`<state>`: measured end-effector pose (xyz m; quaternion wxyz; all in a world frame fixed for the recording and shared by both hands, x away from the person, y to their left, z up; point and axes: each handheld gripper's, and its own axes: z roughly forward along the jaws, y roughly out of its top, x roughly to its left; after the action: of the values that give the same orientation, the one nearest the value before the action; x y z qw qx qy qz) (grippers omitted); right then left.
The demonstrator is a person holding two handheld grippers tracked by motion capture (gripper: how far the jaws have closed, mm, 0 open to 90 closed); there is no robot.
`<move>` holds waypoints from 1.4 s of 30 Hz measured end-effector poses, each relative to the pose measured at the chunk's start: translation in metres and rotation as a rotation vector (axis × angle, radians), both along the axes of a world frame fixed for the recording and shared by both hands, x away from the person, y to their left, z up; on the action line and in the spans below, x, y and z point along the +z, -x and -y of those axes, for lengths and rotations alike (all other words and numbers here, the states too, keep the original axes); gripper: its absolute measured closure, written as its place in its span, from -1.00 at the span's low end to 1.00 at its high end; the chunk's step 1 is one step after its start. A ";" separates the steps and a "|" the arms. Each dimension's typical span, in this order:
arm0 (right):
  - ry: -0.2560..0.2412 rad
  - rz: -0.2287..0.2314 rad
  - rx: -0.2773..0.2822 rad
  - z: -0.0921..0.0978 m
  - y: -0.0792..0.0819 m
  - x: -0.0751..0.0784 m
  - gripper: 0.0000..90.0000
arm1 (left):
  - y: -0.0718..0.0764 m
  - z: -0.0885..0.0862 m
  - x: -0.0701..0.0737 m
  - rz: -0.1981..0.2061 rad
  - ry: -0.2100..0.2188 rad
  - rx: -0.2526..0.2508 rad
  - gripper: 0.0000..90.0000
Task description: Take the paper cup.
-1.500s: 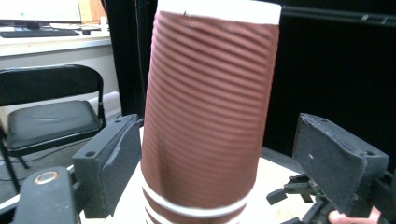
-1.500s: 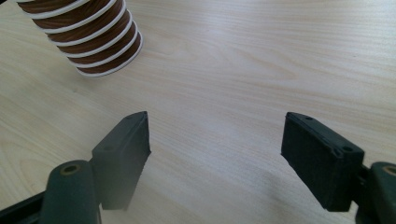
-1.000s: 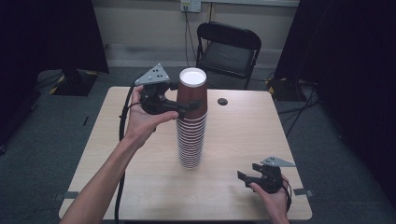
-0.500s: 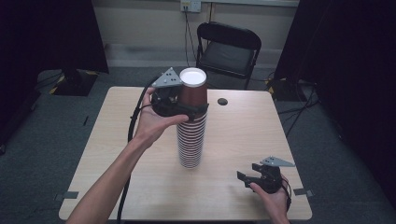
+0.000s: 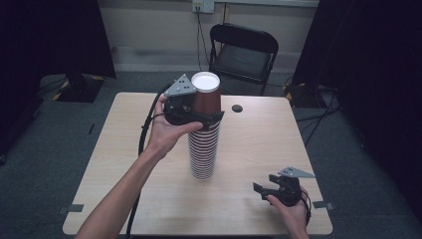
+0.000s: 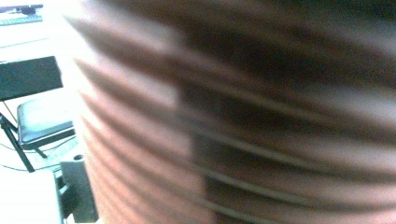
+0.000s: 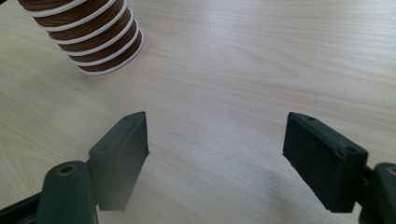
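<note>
A tall stack of brown paper cups (image 5: 204, 149) stands upside down in the middle of the wooden table (image 5: 308, 139). My left gripper (image 5: 201, 115) is at the top of the stack, reaching in from the left. Its jaws sit on either side of the top cup (image 5: 206, 94), near that cup's rim, and appear shut on it. In the left gripper view the blurred brown cups (image 6: 243, 116) are very close to the camera. My right gripper (image 5: 261, 189) rests near the table's front right, open, nothing between its jaws. In its own view my right gripper (image 7: 217, 135) faces the stack's base (image 7: 88, 37).
A small dark round object (image 5: 237, 107) lies on the table behind the stack. A black folding chair (image 5: 244, 52) stands beyond the far edge. The left gripper's cable (image 5: 144, 134) trails down along the forearm. Dark curtains hang at both sides.
My left gripper has moved right from beside the stack until its jaws are around the top cup. The right gripper has stayed in place.
</note>
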<state>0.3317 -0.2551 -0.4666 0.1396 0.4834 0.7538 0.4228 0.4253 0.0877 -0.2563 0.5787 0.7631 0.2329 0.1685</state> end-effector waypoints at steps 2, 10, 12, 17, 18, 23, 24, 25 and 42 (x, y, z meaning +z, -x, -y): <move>-0.001 -0.005 -0.001 0.000 0.000 0.000 -0.51 | 0.000 -0.001 0.001 0.002 0.009 0.001 -0.76; -0.001 -0.012 -0.004 0.000 0.000 -0.001 -0.51 | 0.001 0.000 0.004 0.007 0.020 0.005 -0.76; 0.000 -0.012 -0.004 0.000 -0.001 -0.001 -0.52 | 0.001 -0.001 0.006 0.009 0.019 0.013 -0.76; 0.002 -0.011 -0.005 0.000 -0.001 -0.001 -0.53 | 0.001 -0.002 0.009 0.012 0.059 0.019 -0.76; -0.001 -0.012 -0.005 -0.001 -0.001 -0.002 -0.53 | 0.001 -0.002 0.010 0.013 0.056 0.016 -0.76; -0.003 -0.015 -0.006 -0.001 -0.001 -0.002 -0.53 | 0.000 -0.001 0.014 0.011 0.069 0.018 -0.76; -0.003 -0.015 -0.006 -0.001 -0.001 -0.002 -0.53 | 0.000 -0.002 0.015 0.014 0.072 0.019 -0.75; -0.004 -0.014 -0.004 -0.001 -0.001 -0.002 -0.53 | 0.000 -0.002 0.016 0.015 0.076 0.017 -0.75; -0.008 -0.020 0.000 -0.002 -0.002 -0.003 -0.53 | 0.001 -0.002 0.034 0.045 0.121 0.053 -0.74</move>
<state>0.3336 -0.2529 -0.4691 0.1301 0.4883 0.7532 0.4211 0.4240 0.0894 -0.2222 0.6243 0.7163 0.2496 0.1865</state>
